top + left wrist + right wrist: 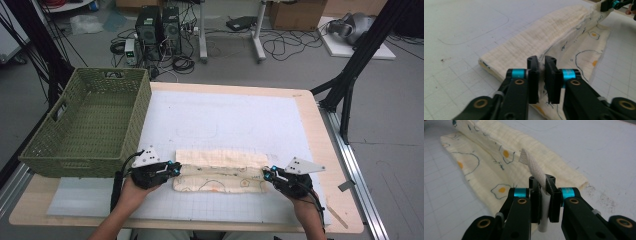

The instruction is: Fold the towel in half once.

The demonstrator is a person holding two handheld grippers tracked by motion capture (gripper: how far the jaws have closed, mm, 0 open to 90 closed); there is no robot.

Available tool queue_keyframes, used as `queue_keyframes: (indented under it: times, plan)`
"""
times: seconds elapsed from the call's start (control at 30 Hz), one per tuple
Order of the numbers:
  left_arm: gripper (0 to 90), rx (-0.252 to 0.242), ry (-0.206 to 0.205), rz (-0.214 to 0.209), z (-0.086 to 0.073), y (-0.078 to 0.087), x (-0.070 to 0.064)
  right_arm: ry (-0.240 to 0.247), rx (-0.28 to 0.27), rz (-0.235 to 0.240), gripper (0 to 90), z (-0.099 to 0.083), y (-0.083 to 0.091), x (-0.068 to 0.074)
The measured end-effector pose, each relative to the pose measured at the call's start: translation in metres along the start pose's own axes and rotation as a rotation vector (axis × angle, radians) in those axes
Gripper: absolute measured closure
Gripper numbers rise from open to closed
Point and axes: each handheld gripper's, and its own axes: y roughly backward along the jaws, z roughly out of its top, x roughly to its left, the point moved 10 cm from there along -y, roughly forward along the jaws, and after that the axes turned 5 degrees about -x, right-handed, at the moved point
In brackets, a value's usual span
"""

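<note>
A cream cloth (220, 172) printed with fried eggs lies folded into a long strip on the white mat, near the table's front edge. My left gripper (175, 167) is shut on the cloth's left end, and in the left gripper view (541, 65) the fabric (544, 42) is pinched between the jaws. My right gripper (266, 174) is shut on the right end. In the right gripper view (542, 182) the jaws pinch a woven white loop tag (534, 168) and a label of the cloth (486, 170). The upper layer is lifted slightly between the two grippers.
A green woven basket (92, 122) stands empty at the table's left, close to my left hand. A white gridded mat (235, 120) covers the wooden table (312, 125). Computers and cables lie on the floor beyond the far edge.
</note>
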Motion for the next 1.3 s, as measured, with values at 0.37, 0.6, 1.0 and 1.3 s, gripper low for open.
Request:
queue_keyframes:
  times: [0.37, 0.6, 1.0, 1.3]
  plan:
    - [49.2, -0.076, 0.094, 0.029, 0.012, 0.012, 0.018, 0.007, 0.064, -0.094, 59.2, -0.017, 0.021, -0.012]
    - [52.7, 0.006, 0.099, 0.054, -0.001, -0.001, 0.02, -0.026, 0.044, -0.221, 59.1, -0.016, 0.041, -0.033]
    - [63.1, 0.148, 0.056, 0.021, -0.021, -0.014, 0.005, -0.025, 0.073, 0.04, 61.7, -0.017, -0.009, 0.02]
    - [89.0, 0.177, -0.07, 0.041, -0.024, -0.011, 0.003, -0.016, 0.148, 0.089, 88.8, -0.028, -0.016, 0.027]
